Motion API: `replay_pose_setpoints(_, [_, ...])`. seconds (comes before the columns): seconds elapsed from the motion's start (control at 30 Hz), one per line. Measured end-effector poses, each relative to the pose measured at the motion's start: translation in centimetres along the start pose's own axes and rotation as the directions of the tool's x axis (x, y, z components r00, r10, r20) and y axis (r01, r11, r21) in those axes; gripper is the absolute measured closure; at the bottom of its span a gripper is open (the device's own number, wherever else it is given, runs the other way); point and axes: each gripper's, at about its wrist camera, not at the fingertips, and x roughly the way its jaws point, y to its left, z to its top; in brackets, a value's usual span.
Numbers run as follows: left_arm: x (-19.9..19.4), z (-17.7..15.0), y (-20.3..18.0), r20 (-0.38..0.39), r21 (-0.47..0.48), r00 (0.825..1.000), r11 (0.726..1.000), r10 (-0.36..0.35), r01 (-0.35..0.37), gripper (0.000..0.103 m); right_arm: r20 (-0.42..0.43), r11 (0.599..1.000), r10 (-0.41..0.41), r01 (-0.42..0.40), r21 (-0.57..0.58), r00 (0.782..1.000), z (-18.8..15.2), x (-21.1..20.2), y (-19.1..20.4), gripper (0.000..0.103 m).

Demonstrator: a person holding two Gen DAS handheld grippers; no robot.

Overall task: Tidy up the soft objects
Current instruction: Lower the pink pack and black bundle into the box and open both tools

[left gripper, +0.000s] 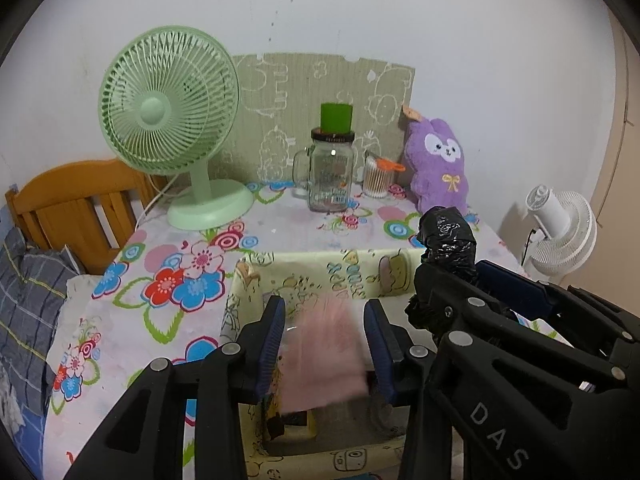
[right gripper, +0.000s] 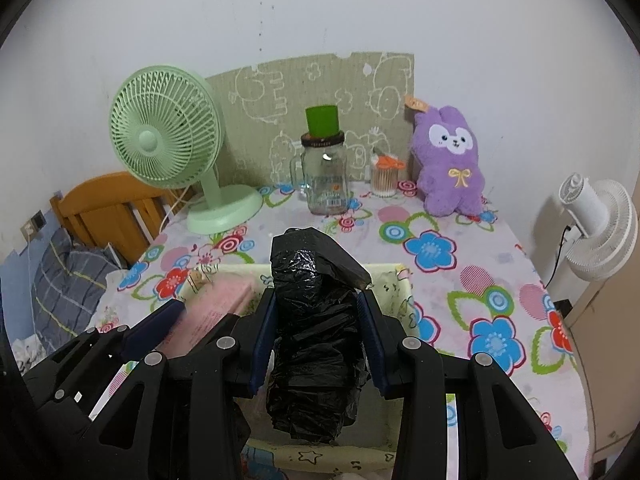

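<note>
My left gripper (left gripper: 325, 320) hangs over a pale yellow cartoon-print fabric box (left gripper: 312, 264) with its jaws apart. A pink soft packet (left gripper: 322, 360) shows blurred between and below them, not touching the pads, over the box's inside. My right gripper (right gripper: 318, 312) is shut on a black plastic bag roll (right gripper: 316, 336) and holds it above the same box (right gripper: 394, 280). The roll also shows in the left wrist view (left gripper: 450, 236), right of my left gripper. A purple plush toy (right gripper: 450, 160) sits at the table's far right.
A floral tablecloth (right gripper: 460, 280) covers the table. A green desk fan (left gripper: 168, 120) stands far left, a glass jar with a green cup on top (left gripper: 330, 168) and a cotton swab pot (left gripper: 378, 178) at the back. A white fan (right gripper: 596, 224) stands off the right edge, a wooden bed (left gripper: 76, 204) left.
</note>
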Motion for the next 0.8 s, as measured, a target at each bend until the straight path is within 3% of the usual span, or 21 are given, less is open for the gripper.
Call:
replay_pose_setpoints(0.23, [0.9,-0.8,0.6,-0.038,-0.003,0.999,1.0,0.026,-0.026,0.037,-0.043,1.0,0.025,-0.025,-0.005,0.999,-0.9,1.5,0.5,0.059])
replay_pose_setpoints(0.53, [1.4,-1.4,0.9,-0.062,0.011,0.997,0.999,0.038,-0.037,0.033,-0.074,0.999,0.038,-0.038,0.002,0.997,-1.6,2.4,0.7,0.059])
replay_pose_setpoints(0.8, [1.3,-1.4,0.6,-0.071,0.014,0.997,1.0,0.015,-0.014,0.023,-0.087,0.999,0.053,-0.052,0.014,0.995,-1.7,2.4,0.4,0.056])
